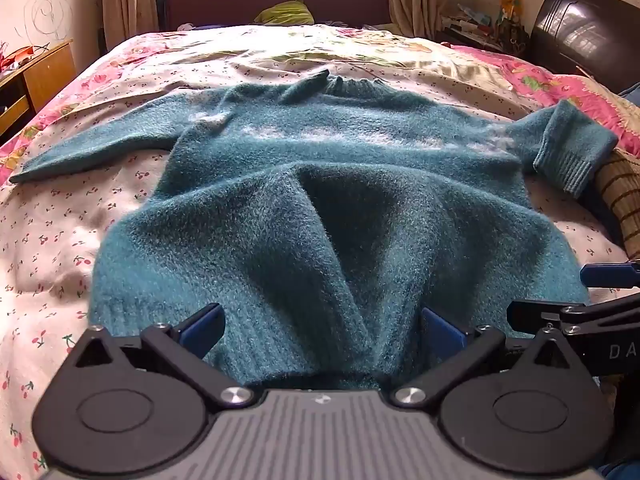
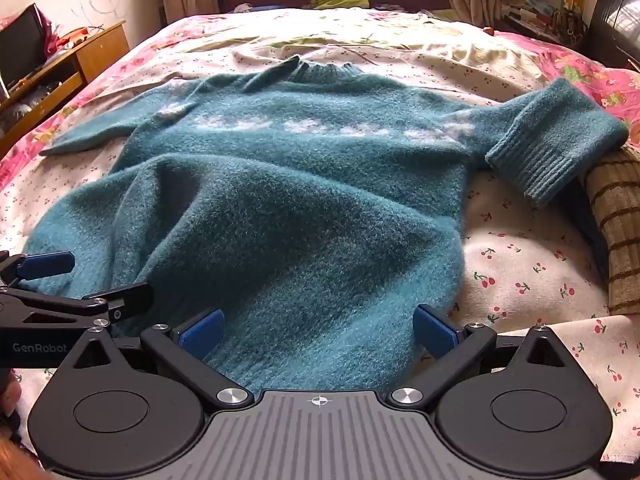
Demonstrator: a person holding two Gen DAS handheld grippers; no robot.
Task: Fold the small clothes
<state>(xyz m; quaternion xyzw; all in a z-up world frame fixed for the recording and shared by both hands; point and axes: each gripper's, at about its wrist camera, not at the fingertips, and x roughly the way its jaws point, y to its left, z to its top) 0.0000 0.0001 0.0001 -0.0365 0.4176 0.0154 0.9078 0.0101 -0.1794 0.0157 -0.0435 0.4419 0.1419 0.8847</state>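
Observation:
A fuzzy teal sweater [image 1: 320, 184] lies spread on the bed, neck away from me, with a raised fold running up its lower half. It also fills the right wrist view [image 2: 288, 200]. Its left sleeve [image 1: 100, 144] lies flat; its right sleeve [image 1: 568, 148] is bent with the ribbed cuff turned back. My left gripper [image 1: 322, 330] is open, its jaws wide apart over the hem. My right gripper [image 2: 318, 330] is open over the hem's right part. Each gripper shows at the edge of the other's view [image 1: 600, 296], [image 2: 60, 284].
The bed [image 1: 52, 240] has a cherry-print sheet and a pink floral quilt [image 1: 580, 92]. A tan striped garment [image 2: 616, 232] lies at the right under the cuff. A wooden desk [image 1: 36, 72] stands left, a dark headboard [image 1: 584, 32] right.

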